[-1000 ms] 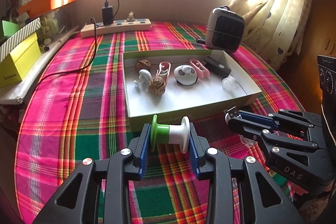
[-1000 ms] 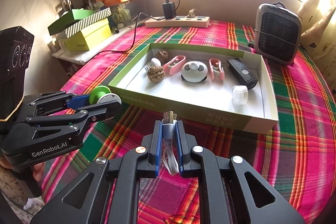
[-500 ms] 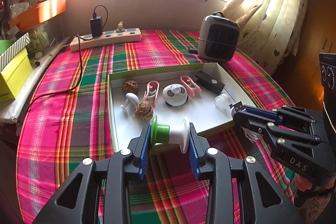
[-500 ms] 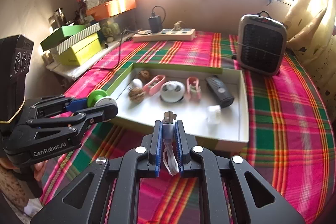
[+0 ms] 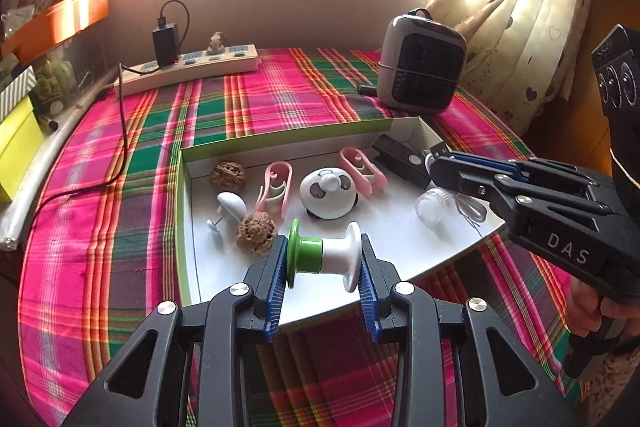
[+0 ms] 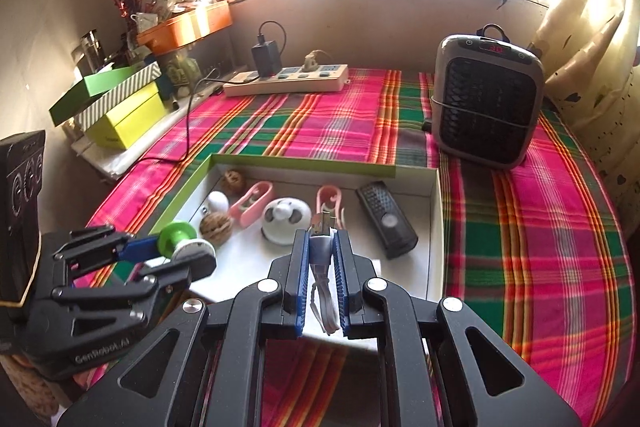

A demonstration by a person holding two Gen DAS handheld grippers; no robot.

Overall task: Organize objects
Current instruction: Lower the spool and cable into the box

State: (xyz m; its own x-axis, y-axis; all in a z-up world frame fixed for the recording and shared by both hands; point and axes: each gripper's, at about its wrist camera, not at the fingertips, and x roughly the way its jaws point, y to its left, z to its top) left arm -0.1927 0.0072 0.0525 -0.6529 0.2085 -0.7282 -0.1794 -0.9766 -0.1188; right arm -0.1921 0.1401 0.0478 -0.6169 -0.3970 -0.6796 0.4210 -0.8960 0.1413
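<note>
My left gripper (image 5: 322, 261) is shut on a green-and-white spool (image 5: 324, 254), held crosswise over the near part of the shallow white box (image 5: 188, 155). My right gripper (image 6: 321, 251) is shut on a white USB cable (image 6: 320, 247); its plug sticks out past the fingertips and the cord hangs in a loop below. It hovers over the box's near right part. In the box lie two walnuts (image 5: 256, 230), two pink clips (image 5: 275, 187), a panda-faced gadget (image 5: 329, 193), a black remote (image 6: 386, 223), a white hook (image 5: 232, 205) and a clear cap (image 5: 431, 205).
The box sits on a pink and green plaid cloth (image 5: 120, 211). Behind it are a power strip with a black charger (image 5: 188, 67) and a small grey heater (image 6: 486, 103). Green and yellow boxes (image 6: 120, 107) stand at the left. A curtain (image 5: 532, 7) hangs at the right.
Both grippers have moved forward from in front of the box to over its near edge, each still holding its object. The box and its contents look nearer and lower in both views.
</note>
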